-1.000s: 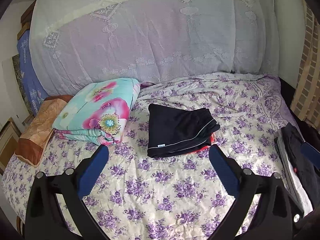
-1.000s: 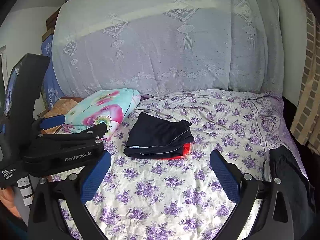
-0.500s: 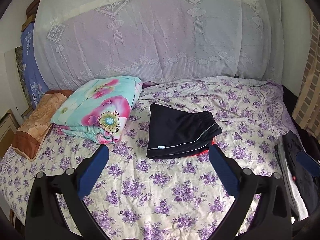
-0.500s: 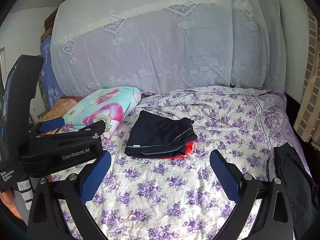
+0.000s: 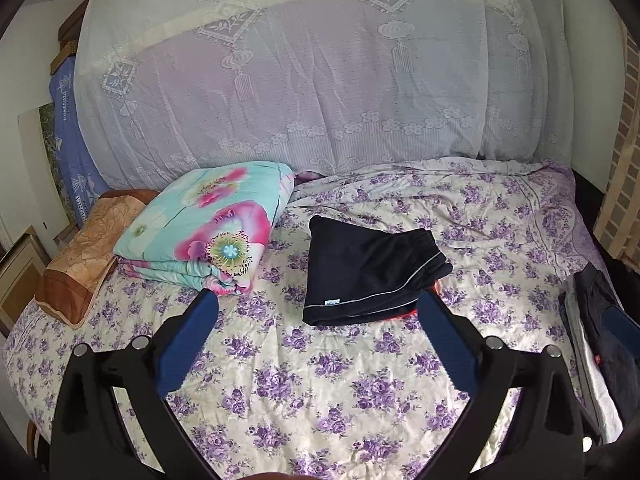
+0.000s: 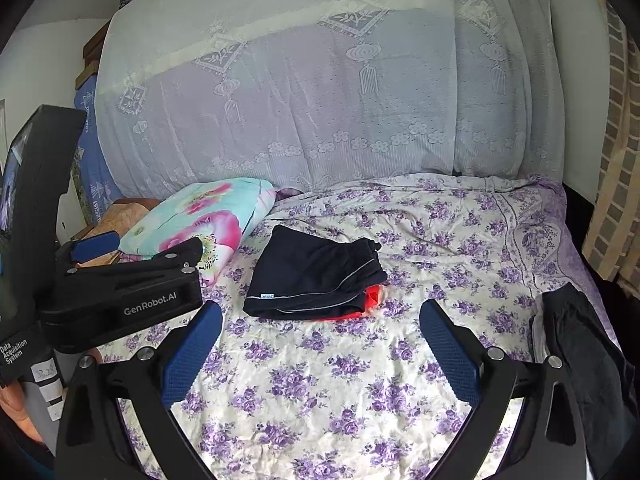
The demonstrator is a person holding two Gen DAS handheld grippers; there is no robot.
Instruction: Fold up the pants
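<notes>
Left wrist view shows the left gripper (image 5: 318, 306) with fingers spread wide above the flowered bed (image 5: 320, 392), the right gripper (image 6: 320, 318) likewise apart, one folded black pants (image 5: 370, 270) mid-bed over one red garment (image 6: 370, 302), one floral quilt (image 5: 208, 230) far left, one dark clothes heap (image 6: 580, 344) right.

"GenRobot.AI" was printed in pale letters on the black body of the left claw (image 6: 128, 296), as seen from the right wrist view. "Data Acquisition System" was read on its handle. A small tag on the folded black pants (image 6: 316, 276) could not be read.
</notes>
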